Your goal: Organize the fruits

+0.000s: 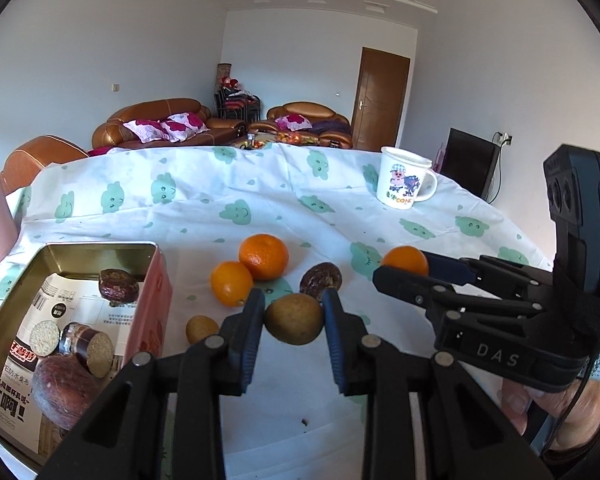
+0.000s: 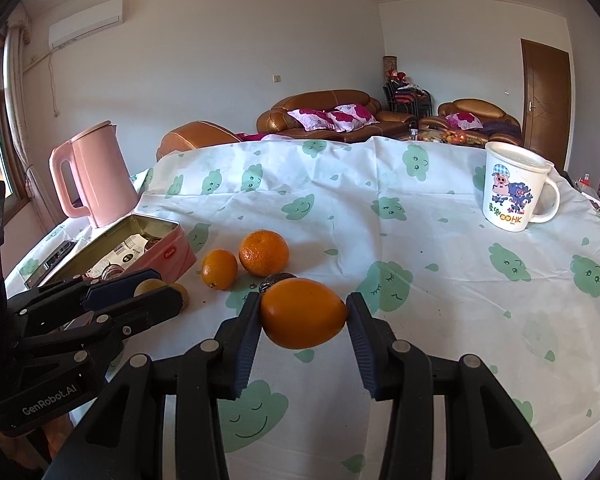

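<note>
My left gripper [image 1: 294, 320] is shut on a brownish-green round fruit [image 1: 294, 319], held just above the tablecloth. My right gripper [image 2: 303, 314] is shut on an orange [image 2: 303, 313]; in the left wrist view that orange [image 1: 405, 261] shows at the right between the right gripper's fingers. On the cloth behind lie two oranges [image 1: 264, 257] [image 1: 231, 283], a dark wrinkled fruit [image 1: 321, 282] and a small yellow-brown fruit [image 1: 202, 329]. An open pink tin [image 1: 152, 300] at the left holds dark fruits and a printed paper.
A pink kettle [image 2: 94, 176] stands behind the tin [image 2: 168, 256] at the table's left. A white cartoon mug [image 2: 512, 186] sits at the far right. The cloud-print tablecloth [image 2: 420, 280] covers the table; sofas and a door lie beyond its far edge.
</note>
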Demonstrator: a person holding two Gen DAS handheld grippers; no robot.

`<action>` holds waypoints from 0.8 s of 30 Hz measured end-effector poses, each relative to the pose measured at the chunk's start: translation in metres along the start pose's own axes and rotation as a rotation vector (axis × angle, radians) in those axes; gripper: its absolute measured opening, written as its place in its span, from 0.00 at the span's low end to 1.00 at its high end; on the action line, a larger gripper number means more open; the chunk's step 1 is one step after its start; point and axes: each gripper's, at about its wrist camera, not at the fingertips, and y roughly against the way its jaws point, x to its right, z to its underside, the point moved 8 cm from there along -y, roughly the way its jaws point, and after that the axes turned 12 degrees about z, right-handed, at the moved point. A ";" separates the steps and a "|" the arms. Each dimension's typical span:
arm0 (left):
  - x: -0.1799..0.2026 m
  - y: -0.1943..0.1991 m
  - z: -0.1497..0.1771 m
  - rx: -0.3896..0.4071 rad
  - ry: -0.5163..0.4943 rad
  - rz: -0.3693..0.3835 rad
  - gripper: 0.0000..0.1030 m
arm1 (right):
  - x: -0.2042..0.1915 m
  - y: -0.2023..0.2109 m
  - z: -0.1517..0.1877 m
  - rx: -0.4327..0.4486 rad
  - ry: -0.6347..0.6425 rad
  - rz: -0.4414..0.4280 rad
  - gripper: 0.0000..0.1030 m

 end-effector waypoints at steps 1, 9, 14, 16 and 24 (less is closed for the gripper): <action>0.000 0.000 0.000 0.005 -0.003 -0.007 0.30 | 0.000 0.001 -0.001 0.007 0.001 -0.001 0.44; 0.007 0.009 -0.004 0.057 -0.051 -0.047 0.30 | -0.001 0.009 -0.004 0.051 0.006 -0.002 0.44; 0.008 0.012 -0.004 0.072 -0.058 -0.055 0.30 | -0.003 0.013 -0.006 0.076 0.015 -0.003 0.44; 0.008 0.014 -0.005 0.080 -0.059 -0.057 0.30 | -0.002 0.015 -0.006 0.085 0.015 -0.003 0.44; 0.011 0.022 -0.006 0.120 -0.075 -0.069 0.30 | -0.004 0.023 -0.009 0.128 0.025 -0.001 0.44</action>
